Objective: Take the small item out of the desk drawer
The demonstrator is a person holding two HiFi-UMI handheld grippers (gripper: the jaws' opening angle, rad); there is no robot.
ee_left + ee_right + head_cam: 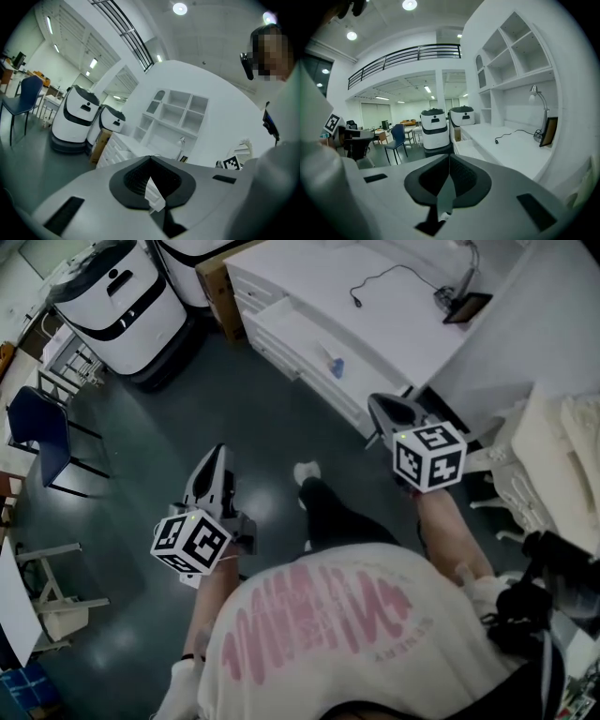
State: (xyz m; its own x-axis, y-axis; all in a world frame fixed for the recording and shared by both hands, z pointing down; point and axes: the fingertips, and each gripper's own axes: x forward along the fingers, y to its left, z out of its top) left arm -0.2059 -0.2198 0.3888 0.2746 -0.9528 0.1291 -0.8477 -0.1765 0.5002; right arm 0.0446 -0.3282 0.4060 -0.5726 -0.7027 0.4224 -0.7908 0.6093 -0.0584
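Note:
A white desk point(412, 320) stands ahead of me, and its upper drawer point(292, 341) is pulled out. A small blue item point(336, 367) lies inside that drawer. My right gripper point(378, 405) hangs in the air just short of the desk's near corner, jaws closed with nothing between them point(449, 156). My left gripper point(219, 452) floats over the dark floor, well short of the drawers, and its jaws also meet at the tips with nothing in them point(150, 158). In the left gripper view the desk's drawer fronts point(116, 149) show ahead.
Two white mobile robots point(120, 298) and a cardboard box point(217, 285) stand left of the desk. A blue chair point(37, 432) is at far left. A cable point(386, 279), a dark frame point(467, 306) and a lamp point(536, 99) are on the desktop. An ornate white chair point(548, 465) is at right.

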